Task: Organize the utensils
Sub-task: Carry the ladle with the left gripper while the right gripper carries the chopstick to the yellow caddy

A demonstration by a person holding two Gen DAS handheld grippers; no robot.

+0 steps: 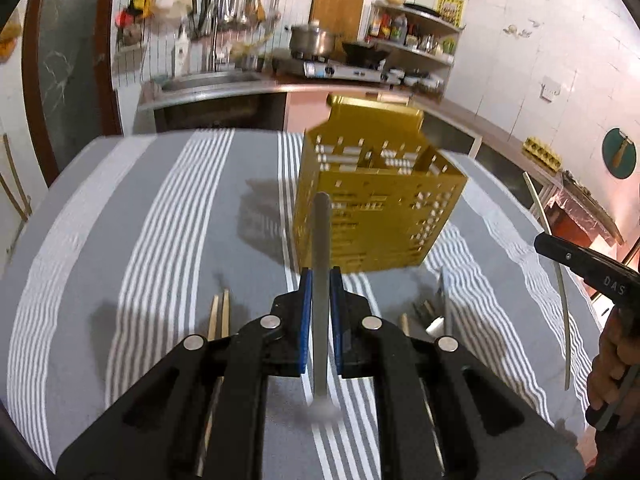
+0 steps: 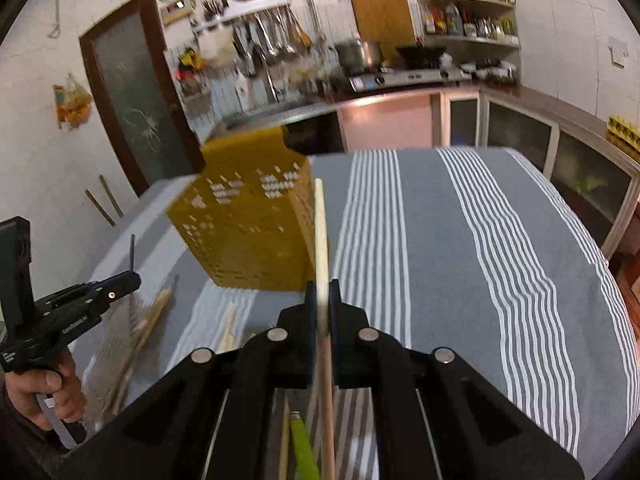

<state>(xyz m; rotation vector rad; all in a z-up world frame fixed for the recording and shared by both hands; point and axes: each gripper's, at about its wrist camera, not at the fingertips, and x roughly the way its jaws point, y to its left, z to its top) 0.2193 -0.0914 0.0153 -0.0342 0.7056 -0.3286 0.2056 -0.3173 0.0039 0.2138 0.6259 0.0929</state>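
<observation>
A yellow perforated utensil holder (image 1: pixel 376 200) stands on the striped tablecloth; it also shows in the right wrist view (image 2: pixel 248 224). My left gripper (image 1: pixel 320 276) is shut on a grey metal utensil (image 1: pixel 321 248) that points up toward the holder, its lower end blurred. My right gripper (image 2: pixel 322 286) is shut on a pale wooden chopstick (image 2: pixel 320 232) raised beside the holder's right edge. The left gripper shows at the left of the right wrist view (image 2: pixel 120 280). The right gripper body shows at the right edge of the left wrist view (image 1: pixel 592 268).
Loose chopsticks (image 1: pixel 220 312) and other utensils (image 1: pixel 436 316) lie on the grey striped cloth (image 1: pixel 140 240) near me. More chopsticks (image 2: pixel 148 320) and a green-handled utensil (image 2: pixel 302 444) lie below the right gripper. Kitchen counter, stove and shelves stand behind the table.
</observation>
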